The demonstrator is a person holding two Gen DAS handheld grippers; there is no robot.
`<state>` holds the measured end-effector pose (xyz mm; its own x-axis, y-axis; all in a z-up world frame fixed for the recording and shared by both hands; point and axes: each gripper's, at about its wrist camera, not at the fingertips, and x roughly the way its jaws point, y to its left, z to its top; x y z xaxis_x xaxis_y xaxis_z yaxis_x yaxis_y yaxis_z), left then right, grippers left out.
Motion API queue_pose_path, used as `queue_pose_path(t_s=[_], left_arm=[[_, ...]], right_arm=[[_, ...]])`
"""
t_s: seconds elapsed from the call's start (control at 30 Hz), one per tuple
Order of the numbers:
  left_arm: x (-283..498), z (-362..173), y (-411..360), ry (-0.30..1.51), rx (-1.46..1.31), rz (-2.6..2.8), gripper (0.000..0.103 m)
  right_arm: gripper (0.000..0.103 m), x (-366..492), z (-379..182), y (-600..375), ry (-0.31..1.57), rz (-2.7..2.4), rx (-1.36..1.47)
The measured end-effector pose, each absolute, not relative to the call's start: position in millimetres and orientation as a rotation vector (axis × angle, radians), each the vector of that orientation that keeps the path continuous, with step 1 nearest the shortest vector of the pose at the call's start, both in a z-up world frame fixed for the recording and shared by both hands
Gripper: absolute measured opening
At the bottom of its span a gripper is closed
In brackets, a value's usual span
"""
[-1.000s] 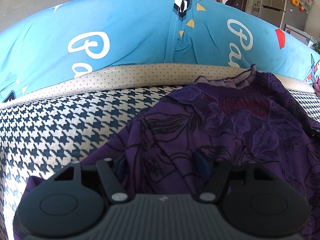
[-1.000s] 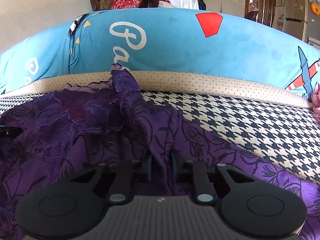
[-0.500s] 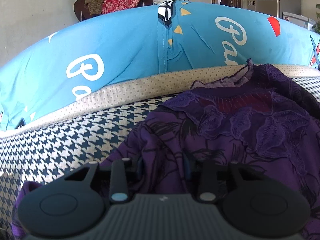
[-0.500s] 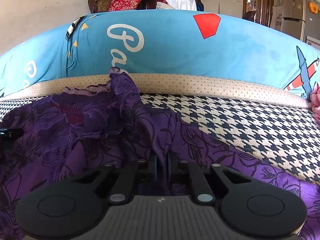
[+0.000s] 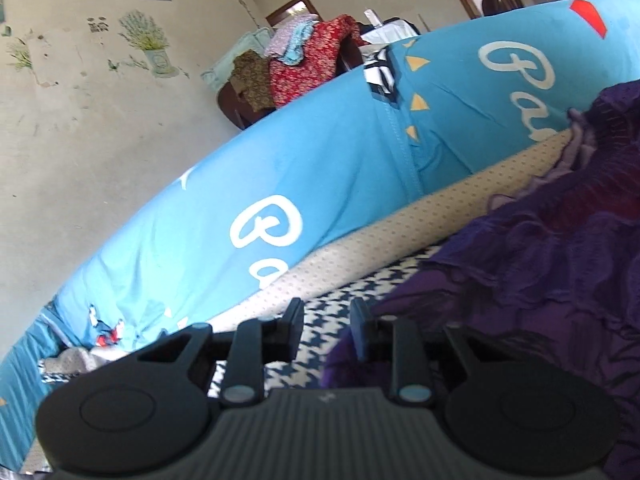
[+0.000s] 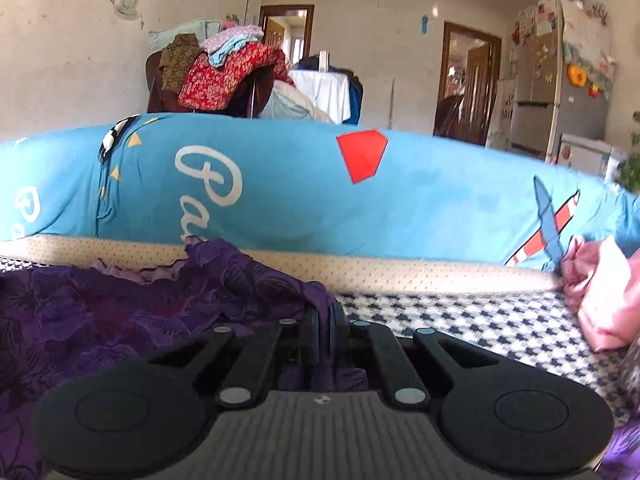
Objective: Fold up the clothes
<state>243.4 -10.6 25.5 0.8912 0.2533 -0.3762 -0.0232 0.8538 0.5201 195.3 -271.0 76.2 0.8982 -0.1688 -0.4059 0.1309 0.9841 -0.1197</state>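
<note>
The right gripper [image 6: 324, 322] has its jaws pressed together on a fold of the purple garment [image 6: 120, 320], the cloth pinched between the two pads and bunched up just in front of them. The left gripper [image 5: 326, 326] has its jaws spread apart with a clear gap; only houndstooth cover shows through that gap, while the purple garment [image 5: 540, 280] lies against the outer side of its right finger (whether any cloth is caught there cannot be told).

The garment, dark purple with a floral print and a ruffled lace neckline, lies spread over the houndstooth cushion [image 6: 480, 320], its neckline at the far edge against a beige dotted band [image 6: 400, 272]. Behind that rises a long blue bolster [image 6: 280, 192] with white script, a red shape and a plane print. To the right, near the bolster, sits a pink cloth [image 6: 600, 304]. Far back, a chair piled with clothes [image 6: 216, 76] stands by the wall, and a fridge [image 6: 560, 92] stands at the far right.
</note>
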Motion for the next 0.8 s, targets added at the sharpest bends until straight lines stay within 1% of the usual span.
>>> queue_pose_path(t_s=[0.1, 0.2, 0.23, 0.27, 0.3, 0.37, 0.4, 0.43, 0.47, 0.5, 0.53, 0.63, 0.7, 0.77, 0.8], left_arm=[[255, 30, 8, 0.518, 0.449, 0.177, 0.023], [258, 37, 22, 0.583, 0.317, 0.112, 0.027], [258, 39, 25, 0.598, 0.275, 0.085, 0.036], [257, 41, 29, 0.609, 0.226, 0.060, 0.046], [257, 44, 32, 0.616, 0.181, 0.038, 0.049], [258, 47, 38, 0.639, 0.086, -0.018, 0.051], [259, 47, 40, 0.651, 0.055, -0.036, 0.052], [260, 47, 41, 0.663, 0.033, -0.049, 0.060], [261, 46, 42, 0.675, 0.011, -0.061, 0.071], [261, 46, 42, 0.677, 0.005, -0.065, 0.075], [260, 45, 42, 0.676, 0.005, -0.068, 0.077], [261, 49, 45, 0.687, -0.050, -0.138, 0.078], [261, 51, 43, 0.699, -0.072, -0.190, 0.080], [262, 49, 36, 0.721, -0.031, -0.221, 0.089], [262, 46, 32, 0.735, -0.002, -0.226, 0.090]], right_arm=[[0.005, 199, 77, -276, 0.448, -0.139, -0.069], [0.006, 206, 76, -282, 0.508, -0.095, -0.039], [0.007, 207, 77, -287, 0.521, -0.071, -0.005], [0.010, 208, 79, -293, 0.529, -0.053, 0.042], [0.012, 209, 82, -300, 0.529, -0.040, 0.099], [0.021, 209, 88, -315, 0.518, -0.018, 0.209], [0.023, 209, 90, -320, 0.508, -0.017, 0.240], [0.027, 208, 92, -324, 0.495, -0.025, 0.251], [0.029, 208, 93, -325, 0.487, -0.038, 0.243], [0.033, 209, 93, -326, 0.480, -0.053, 0.227], [0.036, 210, 93, -327, 0.478, -0.068, 0.216], [0.037, 212, 94, -336, 0.477, -0.074, 0.260], [0.039, 213, 94, -341, 0.477, -0.069, 0.295], [0.046, 216, 93, -341, 0.494, -0.068, 0.282], [0.047, 217, 91, -340, 0.505, -0.065, 0.275]])
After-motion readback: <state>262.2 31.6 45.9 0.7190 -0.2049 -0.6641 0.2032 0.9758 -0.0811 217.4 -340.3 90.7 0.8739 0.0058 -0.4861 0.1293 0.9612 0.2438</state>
